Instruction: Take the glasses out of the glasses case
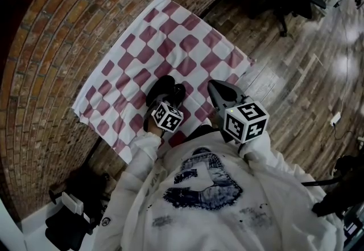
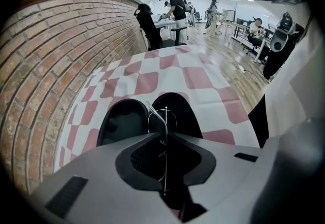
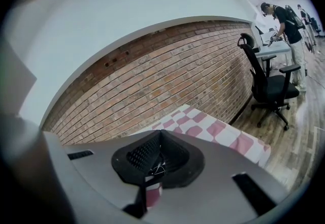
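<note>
A black glasses case (image 2: 122, 122) lies open on the red-and-white checked cloth (image 2: 198, 78), both halves facing up. Thin wire-framed glasses (image 2: 157, 118) stand on edge over the case, between its two halves. My left gripper (image 2: 164, 136) points steeply down over the case and is shut on the glasses' frame. In the head view the case (image 1: 166, 87) shows just past the left gripper (image 1: 163, 100). My right gripper (image 1: 214, 87) hovers to the right of the case, over the cloth (image 1: 170, 39), shut with nothing between its jaws. In its own view the right gripper (image 3: 160, 132) faces the wall.
A brick wall (image 3: 167, 75) runs along the cloth's far side. A black office chair (image 3: 269, 86) stands on the wooden floor (image 1: 296, 73) beyond the cloth's end. Several people work at desks (image 2: 172, 9) far off. Dark equipment (image 1: 74, 210) sits on the floor by my left side.
</note>
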`<state>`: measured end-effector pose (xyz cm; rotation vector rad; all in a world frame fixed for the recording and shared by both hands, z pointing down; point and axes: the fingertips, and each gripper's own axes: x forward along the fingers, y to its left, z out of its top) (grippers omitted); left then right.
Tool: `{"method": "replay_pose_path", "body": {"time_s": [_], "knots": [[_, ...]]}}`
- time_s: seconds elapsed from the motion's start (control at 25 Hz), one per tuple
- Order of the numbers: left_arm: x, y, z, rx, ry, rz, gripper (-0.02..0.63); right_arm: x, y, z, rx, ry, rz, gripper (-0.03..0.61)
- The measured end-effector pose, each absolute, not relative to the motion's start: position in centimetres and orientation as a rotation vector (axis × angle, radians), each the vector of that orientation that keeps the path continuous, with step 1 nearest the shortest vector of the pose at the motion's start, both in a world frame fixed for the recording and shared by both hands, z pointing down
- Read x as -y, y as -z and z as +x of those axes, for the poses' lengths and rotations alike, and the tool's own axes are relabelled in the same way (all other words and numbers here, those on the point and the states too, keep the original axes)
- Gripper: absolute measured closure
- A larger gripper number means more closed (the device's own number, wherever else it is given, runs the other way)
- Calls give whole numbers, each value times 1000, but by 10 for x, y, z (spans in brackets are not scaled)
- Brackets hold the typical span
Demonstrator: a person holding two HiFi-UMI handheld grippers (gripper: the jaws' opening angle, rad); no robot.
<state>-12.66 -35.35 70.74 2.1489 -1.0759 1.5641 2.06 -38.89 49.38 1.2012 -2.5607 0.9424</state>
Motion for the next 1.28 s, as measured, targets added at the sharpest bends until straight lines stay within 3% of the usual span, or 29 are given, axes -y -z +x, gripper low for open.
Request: {"method": "replay_pose_path", "body": {"time_s": [1.28], "knots": [[297, -622, -166, 1392, -1245, 2216, 570, 293, -469, -16, 2606, -886, 1191, 565]]}}
